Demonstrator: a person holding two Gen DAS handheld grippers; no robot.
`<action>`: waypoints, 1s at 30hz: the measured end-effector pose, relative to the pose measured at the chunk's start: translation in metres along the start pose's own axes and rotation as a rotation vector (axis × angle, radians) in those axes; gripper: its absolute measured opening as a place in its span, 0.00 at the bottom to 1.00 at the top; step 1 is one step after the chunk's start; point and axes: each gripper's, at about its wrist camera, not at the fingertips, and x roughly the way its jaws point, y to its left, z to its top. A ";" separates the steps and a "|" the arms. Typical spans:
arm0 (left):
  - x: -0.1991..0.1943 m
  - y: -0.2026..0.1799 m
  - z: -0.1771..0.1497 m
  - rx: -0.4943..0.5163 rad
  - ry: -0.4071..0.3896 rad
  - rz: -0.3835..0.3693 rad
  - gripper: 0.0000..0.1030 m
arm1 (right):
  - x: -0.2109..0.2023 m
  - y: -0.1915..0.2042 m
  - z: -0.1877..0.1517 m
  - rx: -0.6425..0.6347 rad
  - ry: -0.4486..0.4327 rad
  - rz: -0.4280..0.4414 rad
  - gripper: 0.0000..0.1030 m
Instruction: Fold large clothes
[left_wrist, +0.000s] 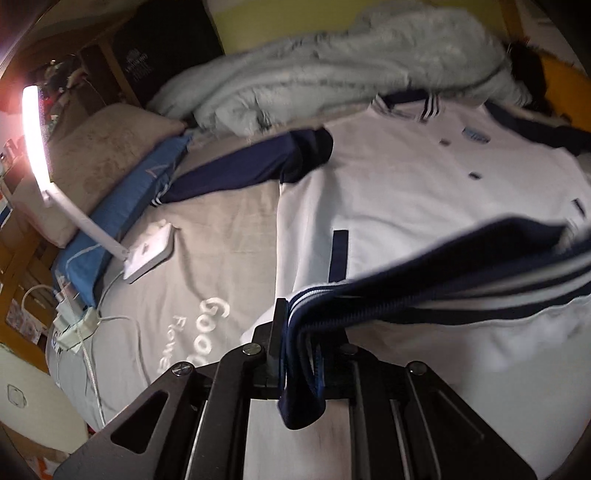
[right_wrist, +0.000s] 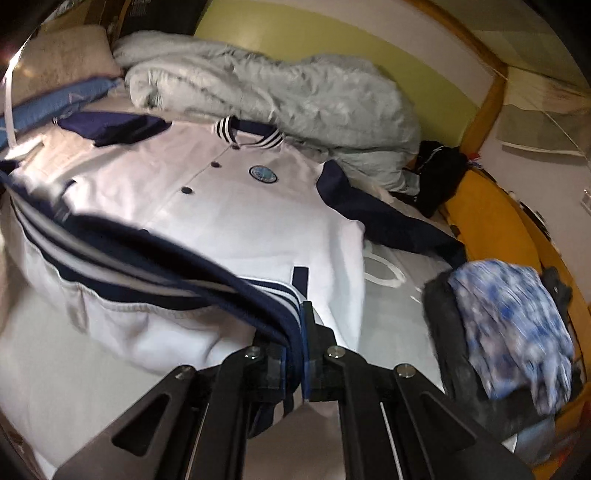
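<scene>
A white varsity jacket (left_wrist: 424, 184) with navy sleeves and a striped navy hem lies front-up on the bed, collar at the far side; it also shows in the right wrist view (right_wrist: 240, 206). My left gripper (left_wrist: 295, 332) is shut on the striped hem (left_wrist: 424, 288) at the jacket's left bottom corner and holds it lifted above the body. My right gripper (right_wrist: 297, 332) is shut on the same hem (right_wrist: 166, 266) at the right bottom corner, also lifted. The hem stretches between the two grippers. One navy sleeve (left_wrist: 236, 173) lies spread to the left, the other (right_wrist: 388, 218) to the right.
A grey bedsheet (left_wrist: 207, 240) covers the bed. A white desk lamp (left_wrist: 147, 251) and cables lie at the left, beside a blue pillow (left_wrist: 122, 206). A fluffy grey blanket (right_wrist: 277, 88) is heaped behind the collar. A blue patterned cloth on a dark pile (right_wrist: 509, 325) sits at the right.
</scene>
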 end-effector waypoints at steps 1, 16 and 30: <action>0.008 -0.004 0.003 0.007 0.013 0.003 0.12 | 0.008 0.003 0.002 -0.012 0.005 -0.008 0.04; 0.001 0.002 0.010 -0.073 -0.229 -0.047 0.88 | 0.020 -0.034 -0.006 0.210 -0.147 0.077 0.92; -0.018 0.036 -0.007 -0.162 -0.187 -0.080 1.00 | -0.002 -0.043 -0.016 0.177 -0.088 0.236 1.00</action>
